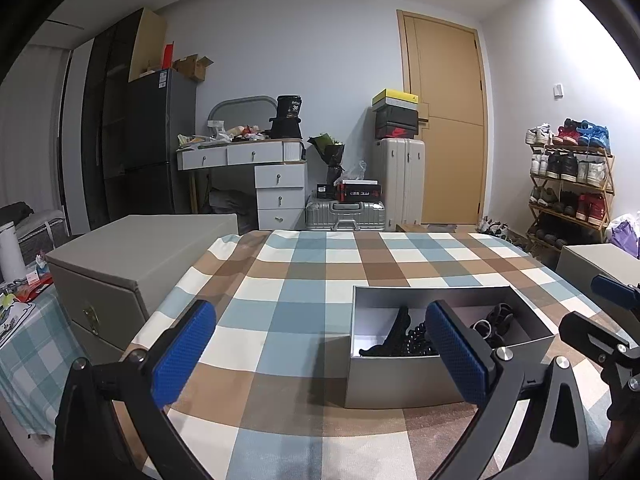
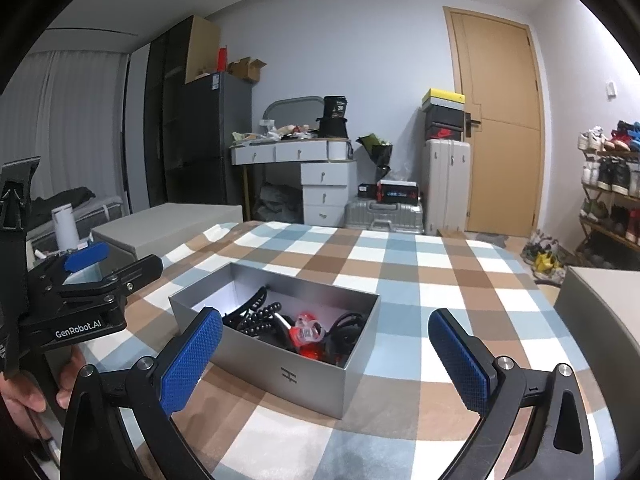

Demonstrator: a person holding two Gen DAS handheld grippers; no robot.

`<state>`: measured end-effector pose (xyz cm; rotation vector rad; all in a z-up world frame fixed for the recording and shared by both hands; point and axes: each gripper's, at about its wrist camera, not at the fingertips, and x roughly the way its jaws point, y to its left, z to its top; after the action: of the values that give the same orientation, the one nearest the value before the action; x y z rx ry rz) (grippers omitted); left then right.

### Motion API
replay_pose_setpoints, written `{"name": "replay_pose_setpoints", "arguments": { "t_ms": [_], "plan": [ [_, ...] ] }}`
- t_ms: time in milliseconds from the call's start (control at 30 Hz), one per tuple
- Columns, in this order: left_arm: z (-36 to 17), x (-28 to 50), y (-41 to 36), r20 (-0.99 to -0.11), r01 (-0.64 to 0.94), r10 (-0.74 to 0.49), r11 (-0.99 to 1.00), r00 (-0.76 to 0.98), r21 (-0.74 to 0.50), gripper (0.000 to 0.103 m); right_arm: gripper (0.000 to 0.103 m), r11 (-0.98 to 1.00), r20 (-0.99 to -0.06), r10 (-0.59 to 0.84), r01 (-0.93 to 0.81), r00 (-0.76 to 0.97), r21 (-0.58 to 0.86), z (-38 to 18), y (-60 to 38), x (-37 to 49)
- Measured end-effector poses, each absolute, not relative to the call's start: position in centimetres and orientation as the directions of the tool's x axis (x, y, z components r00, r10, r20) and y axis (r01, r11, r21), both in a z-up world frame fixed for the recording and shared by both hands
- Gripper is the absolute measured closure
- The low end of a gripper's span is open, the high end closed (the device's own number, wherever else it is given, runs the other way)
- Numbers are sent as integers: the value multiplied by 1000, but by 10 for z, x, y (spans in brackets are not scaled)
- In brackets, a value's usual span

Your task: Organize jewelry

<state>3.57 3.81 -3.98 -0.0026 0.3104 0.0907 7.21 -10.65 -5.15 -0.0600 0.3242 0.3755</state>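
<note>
An open grey box [image 1: 400, 380] [image 2: 280, 376] stands on the checked tablecloth [image 1: 280, 304]. Inside it lie a black hair claw [image 1: 396, 330] [image 2: 254, 300], black beads [image 1: 418, 342] [image 2: 260, 318], black rings [image 1: 492, 320] and a red clear clip [image 2: 308, 332]. My left gripper [image 1: 320, 354] [image 2: 116, 266] is open to the left of the box with nothing between its blue pads. My right gripper [image 2: 326, 360] [image 1: 596, 308] is open too, low in front of the box's near corner and apart from it. A hand [image 2: 24, 392] holds the left gripper.
A grey storage chest [image 1: 132, 256] sits off the table's left edge and another [image 2: 600, 312] off its right. A side table with a white bottle [image 1: 11, 250] stands far left. Suitcases, a desk and a shoe rack [image 1: 572, 184] line the back.
</note>
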Motion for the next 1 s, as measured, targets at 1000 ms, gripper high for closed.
{"name": "replay_pose_setpoints", "arguments": {
  "t_ms": [1000],
  "plan": [
    [-39,34,37,-306,-83,82,997,948,11,1,0,929,-314,355,-370,881,13,-52,-107,74]
  ]
}}
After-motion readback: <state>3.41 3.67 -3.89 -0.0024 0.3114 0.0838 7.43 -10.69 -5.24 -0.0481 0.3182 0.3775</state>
